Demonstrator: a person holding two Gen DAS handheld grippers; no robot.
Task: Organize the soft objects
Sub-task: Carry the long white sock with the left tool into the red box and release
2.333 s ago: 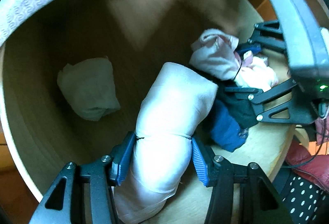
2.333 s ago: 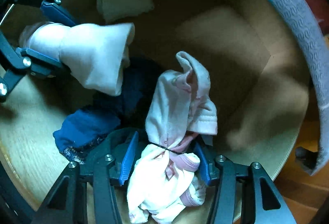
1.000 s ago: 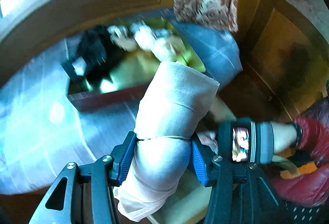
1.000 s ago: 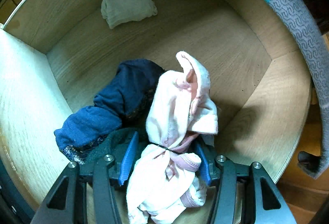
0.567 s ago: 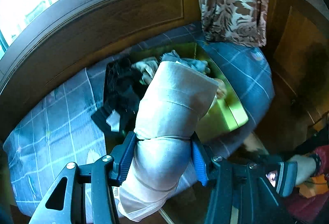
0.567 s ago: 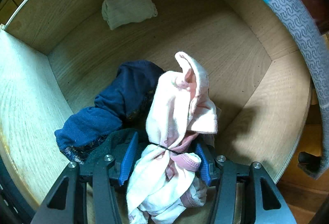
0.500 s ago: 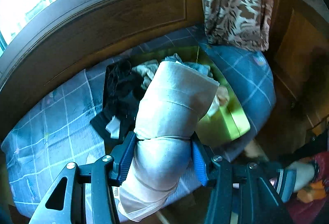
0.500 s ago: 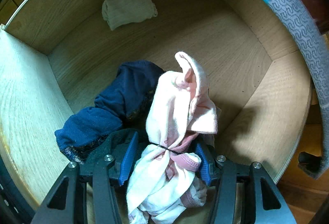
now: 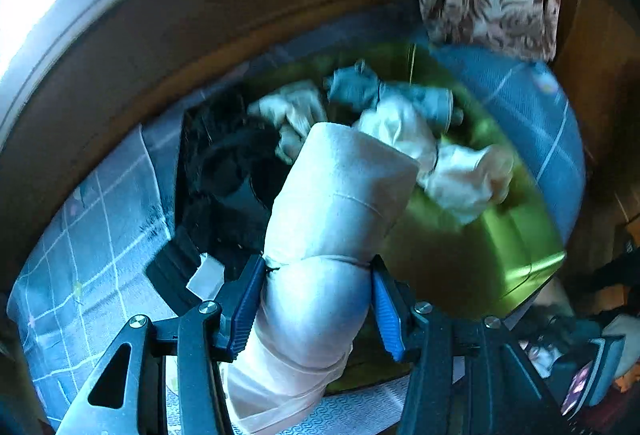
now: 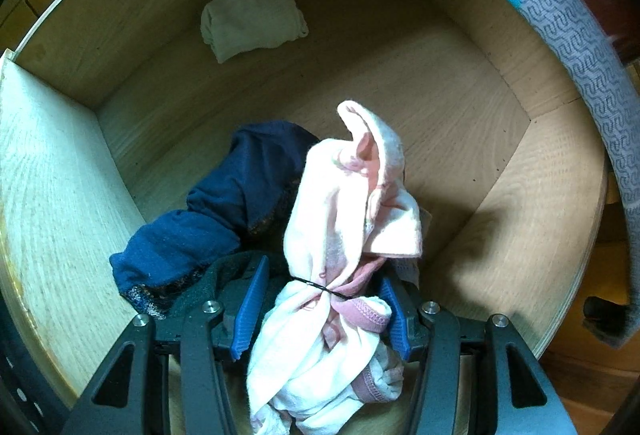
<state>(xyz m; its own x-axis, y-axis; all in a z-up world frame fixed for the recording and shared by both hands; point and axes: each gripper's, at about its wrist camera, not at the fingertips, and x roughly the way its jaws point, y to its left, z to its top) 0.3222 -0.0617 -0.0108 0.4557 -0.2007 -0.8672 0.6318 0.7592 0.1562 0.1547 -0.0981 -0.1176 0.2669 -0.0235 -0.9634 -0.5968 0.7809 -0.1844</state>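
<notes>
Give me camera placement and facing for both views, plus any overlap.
Left wrist: on the left gripper, facing a green tray of cloth bundles on a blue checked cover; it grips a white roll.
Right wrist: on the right gripper, facing into a wooden drawer; it grips a pink-white bundle.
Shared: nothing visible.

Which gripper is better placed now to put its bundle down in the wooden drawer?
The right gripper. It holds the pink bundle directly over the wooden drawer, beside the navy cloth. The left gripper, holding the white roll, faces the green bin instead.
</notes>
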